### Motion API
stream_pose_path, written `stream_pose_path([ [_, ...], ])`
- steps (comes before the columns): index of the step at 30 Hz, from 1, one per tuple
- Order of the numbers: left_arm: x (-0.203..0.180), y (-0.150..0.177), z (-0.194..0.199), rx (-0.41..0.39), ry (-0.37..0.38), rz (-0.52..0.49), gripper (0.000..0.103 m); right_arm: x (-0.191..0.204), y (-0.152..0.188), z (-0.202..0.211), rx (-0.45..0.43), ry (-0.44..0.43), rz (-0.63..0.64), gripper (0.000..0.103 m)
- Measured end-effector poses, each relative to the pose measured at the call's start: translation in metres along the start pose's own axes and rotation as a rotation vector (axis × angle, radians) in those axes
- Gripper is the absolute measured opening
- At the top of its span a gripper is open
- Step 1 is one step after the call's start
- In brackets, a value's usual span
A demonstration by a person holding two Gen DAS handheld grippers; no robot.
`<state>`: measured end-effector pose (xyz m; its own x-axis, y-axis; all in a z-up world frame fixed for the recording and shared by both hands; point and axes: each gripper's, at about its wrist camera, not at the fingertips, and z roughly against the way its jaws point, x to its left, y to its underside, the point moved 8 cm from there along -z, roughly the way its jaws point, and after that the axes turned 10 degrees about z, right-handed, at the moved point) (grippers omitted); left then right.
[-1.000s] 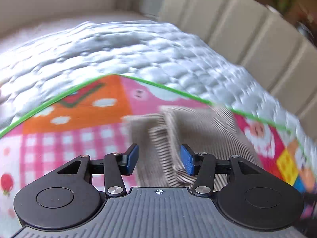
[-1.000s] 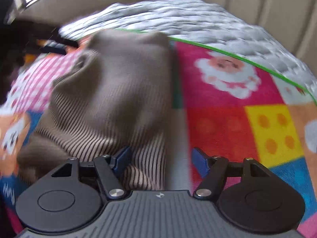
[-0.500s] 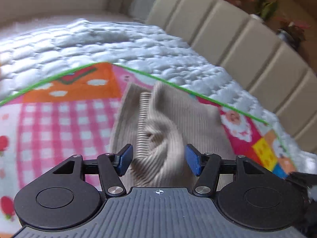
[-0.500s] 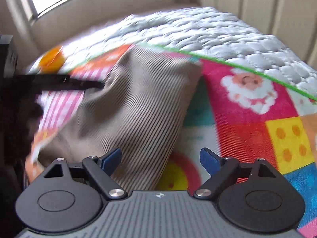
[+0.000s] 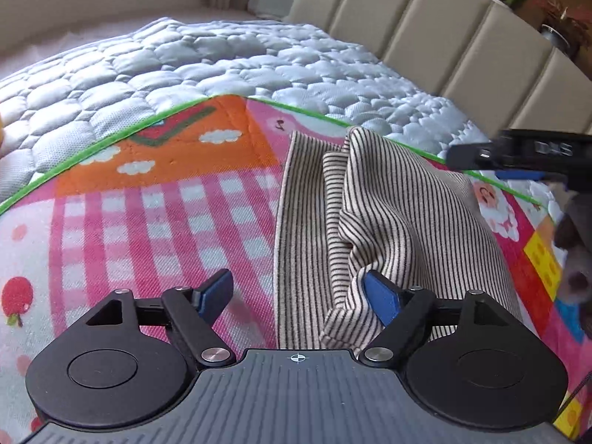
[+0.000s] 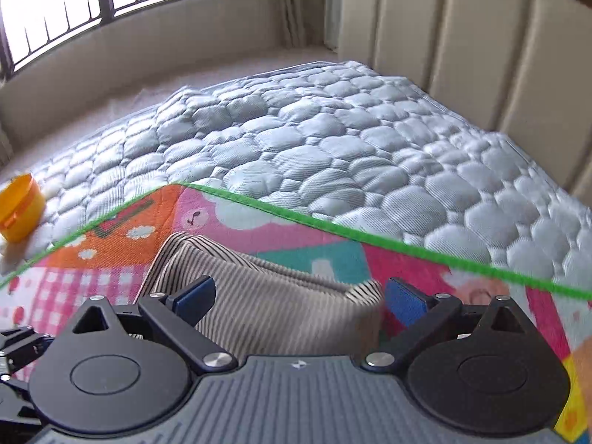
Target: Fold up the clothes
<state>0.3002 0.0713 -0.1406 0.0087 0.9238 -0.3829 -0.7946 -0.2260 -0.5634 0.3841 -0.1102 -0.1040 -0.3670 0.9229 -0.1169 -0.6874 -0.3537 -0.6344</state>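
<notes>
Striped garment (image 5: 388, 214) lies on the colourful play mat (image 5: 166, 214), toward the mat's far edge near the green border; mat sits on the quilted bed cover (image 6: 333, 140). Left edge of the garment is a straight, flat line with a layer lying on it. The right portion is bunched: a raised ridge of fabric stands up along the middle and a loose flap curls at the near end. So partly doubled over, not flat, not a tidy packet.

Left tongs (image 5: 296, 296): wide open, holding nothing. The left blue pad hangs over bare mat; the right pad is against or just under the curled flap, and I can't tell whether it's actually touching.

Right tongs (image 6: 299, 296): wide open, empty, hovering above the near end of the garment. Its own view is motion-blurred at the fabric edge.

Step, my read: mid-fold, both tongs free between grasps. Whether the ridge is a fold being laid or one settled badly, I can't tell.

Next move calls for: flatten or re-grip that raised ridge. Grab an edge, not the bulk. Soft knit will sag and drag the layer below, so keep pulls low and slow.

Orange tub (image 6: 20, 207) sits well clear on the bed cover.
</notes>
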Motion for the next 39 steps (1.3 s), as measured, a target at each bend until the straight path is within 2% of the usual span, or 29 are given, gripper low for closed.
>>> stream_pose_path([
  [4,0.006,-0.002,-0.005,0.011,0.014,0.004,0.090,0.026,0.005,-0.035,0.121,0.029,0.137,0.103],
  [12,0.011,-0.004,-0.006,0.020,0.027,0.019,0.090,0.056,0.007,-0.036,0.128,-0.016,0.222,0.103],
  [15,0.012,-0.005,-0.005,0.021,0.029,0.023,0.091,0.054,0.005,-0.033,0.128,-0.023,0.197,0.103],
  [19,0.013,-0.003,-0.004,0.019,0.019,0.012,0.091,0.045,0.003,-0.009,0.044,-0.028,0.145,0.103],
  [22,0.016,-0.003,-0.003,0.021,0.002,0.001,0.091,0.030,0.014,0.012,-0.003,0.041,0.102,0.103],
  [24,0.018,-0.004,-0.003,0.021,-0.007,0.000,0.091,0.018,0.032,0.012,0.028,0.109,0.095,0.103],
  [28,0.016,-0.001,-0.007,0.015,-0.050,-0.049,0.091,-0.003,0.073,-0.005,0.138,0.133,0.003,0.103],
  [32,0.010,0.003,-0.009,0.002,-0.098,-0.122,0.093,-0.019,0.075,0.019,0.178,0.062,-0.244,0.103],
  [39,0.025,-0.006,0.004,-0.019,-0.030,0.045,0.093,-0.013,0.058,0.154,0.047,0.125,-0.125,0.103],
])
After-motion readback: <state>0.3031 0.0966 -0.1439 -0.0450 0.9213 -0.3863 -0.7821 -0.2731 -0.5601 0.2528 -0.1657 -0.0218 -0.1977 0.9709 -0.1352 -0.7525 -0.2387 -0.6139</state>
